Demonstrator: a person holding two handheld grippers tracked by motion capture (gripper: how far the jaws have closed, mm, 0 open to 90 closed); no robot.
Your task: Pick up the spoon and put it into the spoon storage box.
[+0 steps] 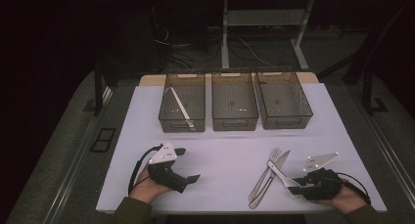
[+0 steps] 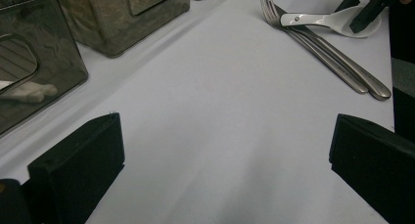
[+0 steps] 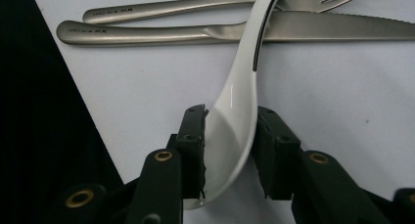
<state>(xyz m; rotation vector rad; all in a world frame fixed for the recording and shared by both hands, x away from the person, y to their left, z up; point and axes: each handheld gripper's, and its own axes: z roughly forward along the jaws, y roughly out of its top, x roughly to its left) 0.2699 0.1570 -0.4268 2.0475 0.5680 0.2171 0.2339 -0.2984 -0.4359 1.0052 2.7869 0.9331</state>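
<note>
- Dark room around a table (image 1: 230, 150) with a pale, matte top; cables and a desk frame lie on the floor behind it
- Left bin (image 1: 182, 101): smoky see-through plastic, boxy, with a cut-out handle; a thin white strip (image 1: 178, 104) leans slantwise inside it
- Left gripper (image 1: 187, 164): black, with a grey three-cornered plate on top, held in the left hand (image 1: 147, 185) near the front edge; its jaws are spread wide over bare table with nothing between them
- Middle bin (image 1: 235, 100) and right bin (image 1: 284, 100): same smoky plastic, in a row with the first along the far side
- Fork (image 1: 266, 170) and knife (image 1: 271, 177): brushed steel, slim, lying side by side and touching, the knife blade serrated
- Spoon (image 3: 240, 106): white, glossy, ceramic-looking, with a deep rounded bowl and a short curved handle with a small hole; the handle lies across the fork and knife, the bowl on the table near the front right edge
- Right gripper (image 3: 230, 141): black, held in the right hand (image 1: 345, 198); its jaws have drawn in on either side of the bowl, both pads (image 3: 193, 136) touching its rim, pinching it
</note>
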